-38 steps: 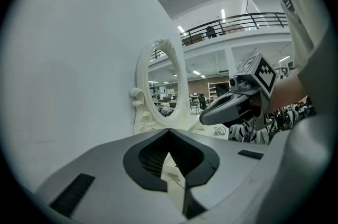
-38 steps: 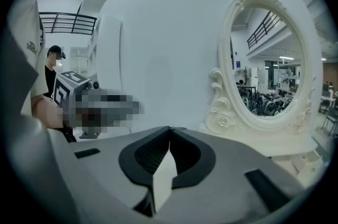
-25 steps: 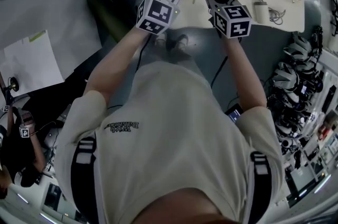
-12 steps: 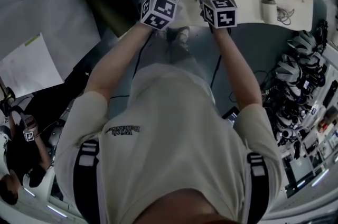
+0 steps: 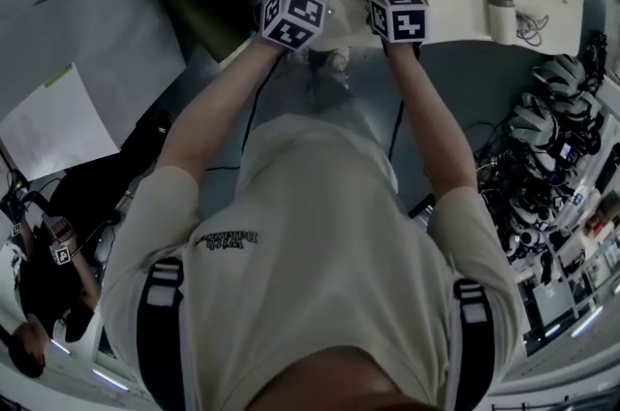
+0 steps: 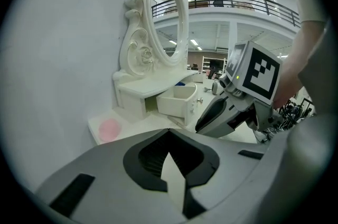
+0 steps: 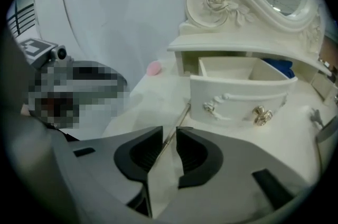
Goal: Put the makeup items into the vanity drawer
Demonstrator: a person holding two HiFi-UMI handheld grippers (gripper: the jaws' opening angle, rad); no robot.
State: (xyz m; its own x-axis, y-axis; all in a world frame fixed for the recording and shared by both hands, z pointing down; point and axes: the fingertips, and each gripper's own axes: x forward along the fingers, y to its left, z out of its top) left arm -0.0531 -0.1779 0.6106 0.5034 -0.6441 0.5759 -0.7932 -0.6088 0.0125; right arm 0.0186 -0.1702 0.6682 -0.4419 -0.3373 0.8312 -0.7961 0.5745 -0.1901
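- Makeup stick (image 7: 178, 118): thin and pale, it lies on the white counter (image 7: 153, 106). Its near end runs into the gap between the jaws of the right hand-held gripper (image 7: 169, 132).
- Right hand-held gripper: its jaws have just been opening. They stand a little apart, with the stick between them, and the pads do not squeeze it.
- Left hand-held gripper (image 6: 169, 133): its jaw tips are pressed together and it holds nothing. It hangs over the counter, just beside the right one.
- Vanity drawer (image 7: 240, 92): it is pulled open. It sits right in front of the right hand-held gripper, a bit to its right. The far end of the stick lies close to the drawer's front.
- Pink round pad (image 6: 109, 129): it lies on the counter, ahead of the left hand-held gripper and off to its left, well apart from the stick.
- Oval mirror (image 6: 170, 17): it stands up above the drawer, far ahead of both hand-held grippers.
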